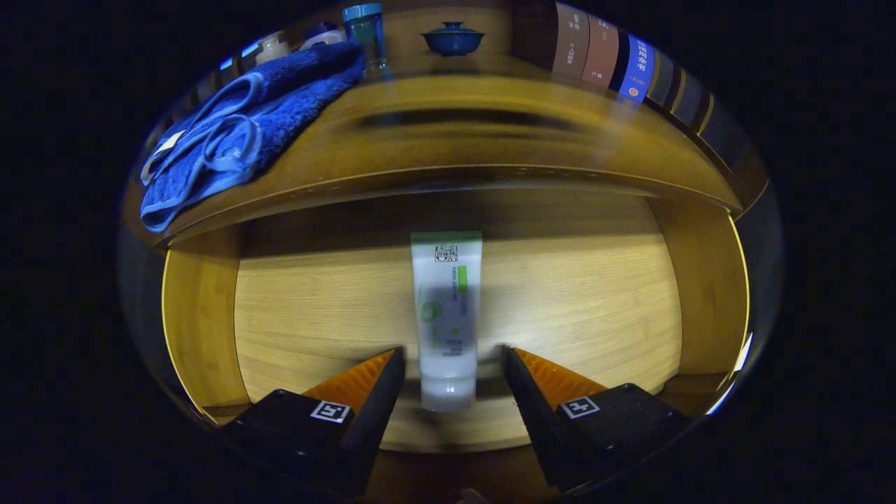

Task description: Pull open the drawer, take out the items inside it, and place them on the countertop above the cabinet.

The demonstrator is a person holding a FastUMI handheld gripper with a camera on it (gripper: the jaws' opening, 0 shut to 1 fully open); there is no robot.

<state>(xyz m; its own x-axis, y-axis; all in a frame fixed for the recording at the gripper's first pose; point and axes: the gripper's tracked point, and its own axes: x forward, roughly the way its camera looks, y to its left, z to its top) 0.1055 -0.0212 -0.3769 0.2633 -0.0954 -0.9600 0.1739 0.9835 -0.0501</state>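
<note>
The gripper (453,353) points forward and downward, its two fingers (381,392) spread wide apart with an open gap between them. Neither finger presses on anything; both tips hang free at about the same height.

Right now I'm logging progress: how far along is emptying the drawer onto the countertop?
Done: the drawer stands pulled open. In hand: the gripper has its jaws open on either side of the white tube lying on the drawer floor, not pressing it. Left: grip the tube, lift it out and set it on the countertop, where a blue towel lies.
</note>
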